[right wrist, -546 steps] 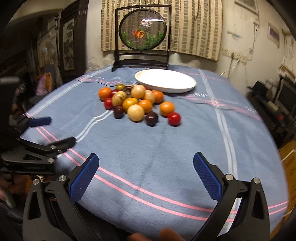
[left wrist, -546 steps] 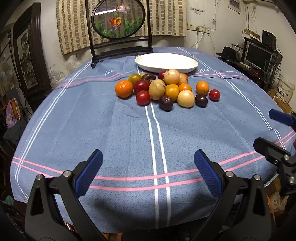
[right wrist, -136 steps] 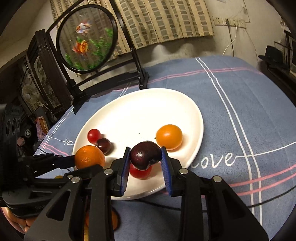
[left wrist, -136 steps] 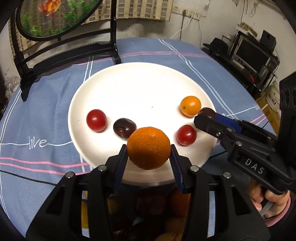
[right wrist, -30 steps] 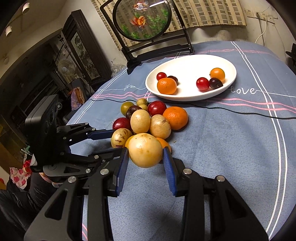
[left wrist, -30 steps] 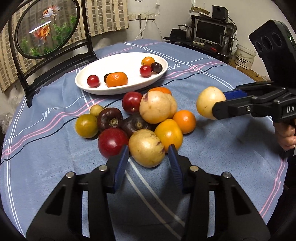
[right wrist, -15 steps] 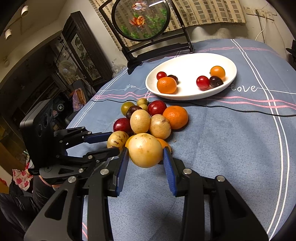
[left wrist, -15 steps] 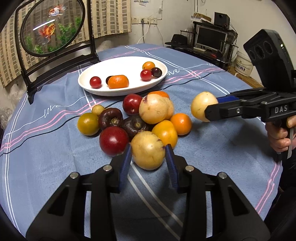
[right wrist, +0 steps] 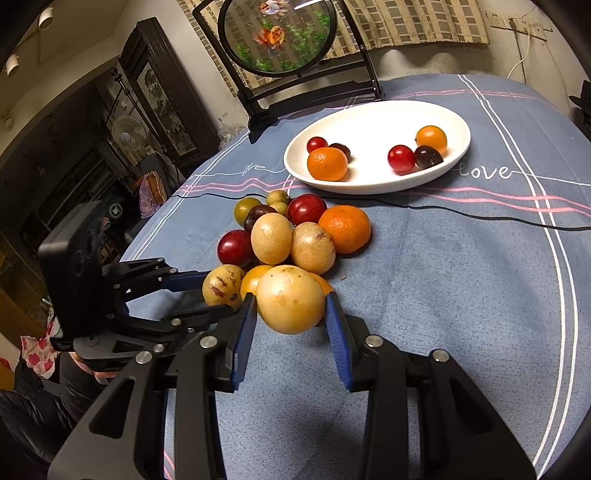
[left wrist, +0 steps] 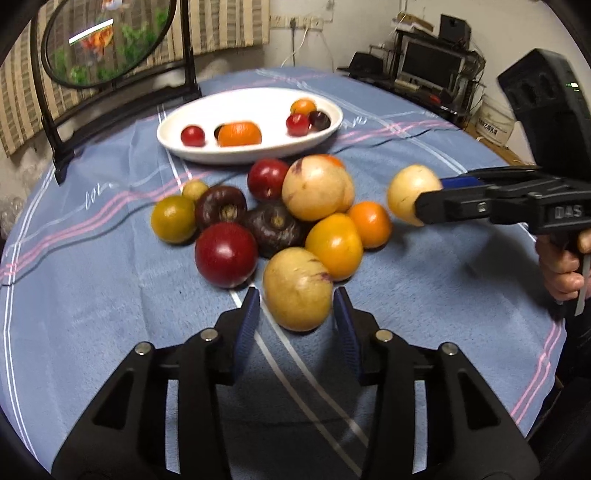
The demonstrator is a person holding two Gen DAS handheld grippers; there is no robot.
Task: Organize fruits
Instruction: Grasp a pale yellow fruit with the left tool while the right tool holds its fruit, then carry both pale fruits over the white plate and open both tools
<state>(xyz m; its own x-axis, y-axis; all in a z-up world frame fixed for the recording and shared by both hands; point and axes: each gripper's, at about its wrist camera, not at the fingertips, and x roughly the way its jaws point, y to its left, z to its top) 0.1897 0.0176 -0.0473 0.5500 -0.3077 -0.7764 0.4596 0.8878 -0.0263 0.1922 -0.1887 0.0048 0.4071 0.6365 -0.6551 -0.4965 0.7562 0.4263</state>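
Observation:
A pile of mixed fruit (left wrist: 273, 221) lies on the blue cloth in front of a white oval plate (left wrist: 236, 157). The plate holds a mandarin (right wrist: 328, 163), a small orange, red cherry tomatoes and dark plums. My left gripper (left wrist: 295, 295) straddles a speckled yellow fruit (left wrist: 297, 291) at the pile's near edge. Its jaws are opening, and a thin gap shows between each pad and the skin. My right gripper (right wrist: 290, 301) is shut on a pale yellow round fruit (right wrist: 290, 302), held just above the cloth beside the pile. The left wrist view shows that fruit (left wrist: 410, 197) at the right.
A round fish screen on a black stand (right wrist: 275, 33) stands behind the plate. A thin black cable (right wrist: 480, 216) crosses the cloth between plate and pile. A person's hand (left wrist: 565, 266) grips the right tool. A desk with a monitor (left wrist: 432, 66) stands beyond the table's right edge.
Half a second ago the left pads pressed on the speckled fruit; now they stand slightly apart from it. The right gripper has kept still with the pale fruit in it.

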